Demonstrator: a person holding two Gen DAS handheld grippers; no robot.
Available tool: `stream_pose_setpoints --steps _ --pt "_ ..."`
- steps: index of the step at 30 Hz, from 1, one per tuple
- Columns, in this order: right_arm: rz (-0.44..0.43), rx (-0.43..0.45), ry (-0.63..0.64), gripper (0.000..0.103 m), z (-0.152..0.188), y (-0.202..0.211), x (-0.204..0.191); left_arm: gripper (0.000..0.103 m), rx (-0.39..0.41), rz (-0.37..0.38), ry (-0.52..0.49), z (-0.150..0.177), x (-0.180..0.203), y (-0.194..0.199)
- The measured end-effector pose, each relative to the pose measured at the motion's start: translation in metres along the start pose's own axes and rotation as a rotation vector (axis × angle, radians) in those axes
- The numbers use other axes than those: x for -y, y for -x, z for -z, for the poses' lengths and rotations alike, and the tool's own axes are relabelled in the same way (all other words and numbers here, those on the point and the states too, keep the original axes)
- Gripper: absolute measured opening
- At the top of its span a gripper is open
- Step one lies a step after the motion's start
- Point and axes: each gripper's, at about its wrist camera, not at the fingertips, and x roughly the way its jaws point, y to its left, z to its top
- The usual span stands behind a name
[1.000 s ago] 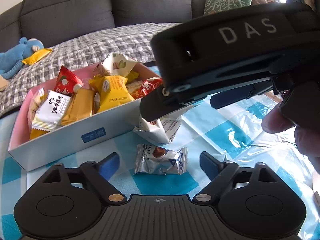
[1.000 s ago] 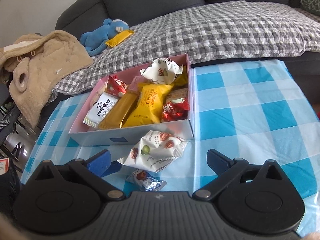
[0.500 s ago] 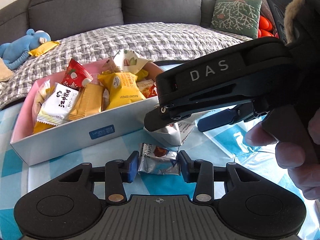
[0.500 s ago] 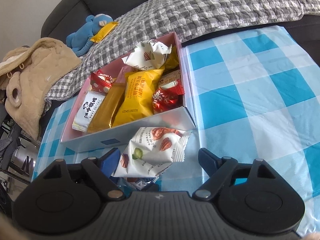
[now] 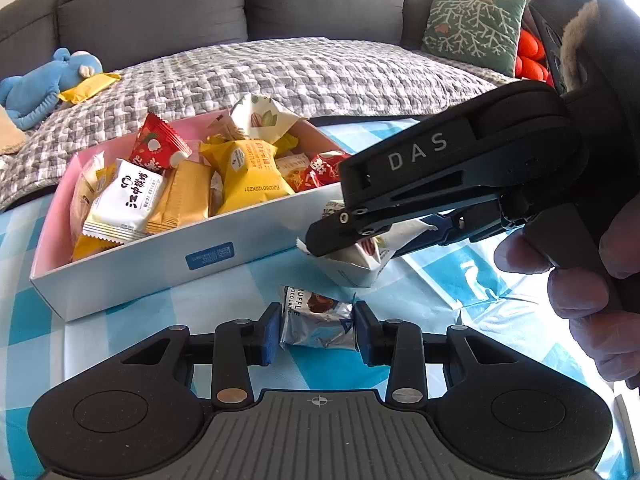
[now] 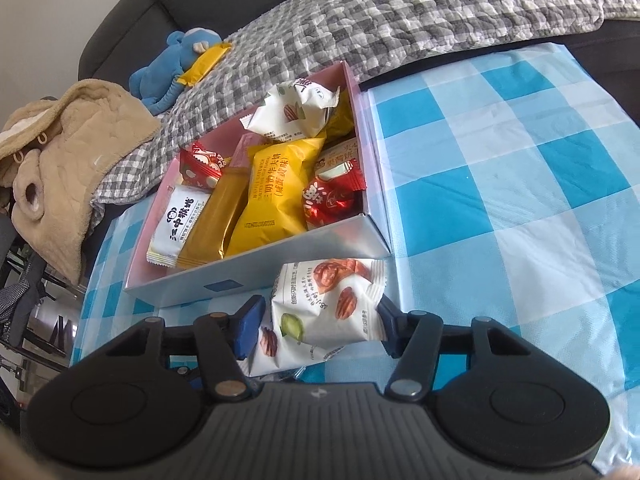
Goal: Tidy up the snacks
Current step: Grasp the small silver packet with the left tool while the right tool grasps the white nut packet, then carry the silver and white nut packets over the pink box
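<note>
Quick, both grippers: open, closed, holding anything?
Left gripper: closed on the small silver foil truffle chocolate packet.
Right gripper: closed on the white mixed-nut snack pouch.

Both tools clamped on packets

The left tool point(image 5: 316, 332) pinches a silver truffle wrapper point(image 5: 316, 322); at its 2 o'clock the right tool point(image 6: 318, 326) grips a white nut packet point(image 6: 324, 312).

Truffle wrapper point(image 5: 316, 326): crinkled, glossy silver foil. Nut packet point(image 6: 326, 310): smooth matt white film. Box point(image 5: 160, 268): smooth card. Tablecloth point(image 6: 500, 184): glossy checked plastic.
</note>
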Motion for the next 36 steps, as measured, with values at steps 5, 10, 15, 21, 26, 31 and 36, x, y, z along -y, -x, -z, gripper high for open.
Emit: stream_pose_setpoints --steps 5,10,15,21,26,31,36 --pt "0.004 -0.007 -0.020 0.053 -0.001 0.004 0.003 0.035 -0.006 0.002 0.010 -0.004 -0.003 0.002" --pt "-0.008 -0.006 -0.038 0.053 -0.001 0.011 0.005 0.035 -0.012 0.008 0.009 -0.004 -0.003 0.007" --pt "-0.012 -0.009 -0.049 0.053 -0.002 0.017 0.007 0.035 -0.011 0.006 0.013 -0.003 -0.005 0.012" --pt "-0.017 -0.005 -0.073 0.053 -0.004 0.025 0.009 0.035 0.000 0.005 0.020 -0.005 -0.010 0.020" --pt "-0.034 0.013 -0.085 0.053 -0.006 0.035 0.010 0.035 0.024 -0.006 0.038 -0.009 -0.017 0.031" --pt "-0.058 0.044 -0.099 0.053 -0.010 0.045 0.009 0.035 0.058 -0.024 0.069 -0.016 -0.029 0.040" --pt "-0.079 0.083 -0.110 0.053 -0.016 0.051 0.007 0.035 0.091 -0.051 0.105 -0.026 -0.042 0.047"
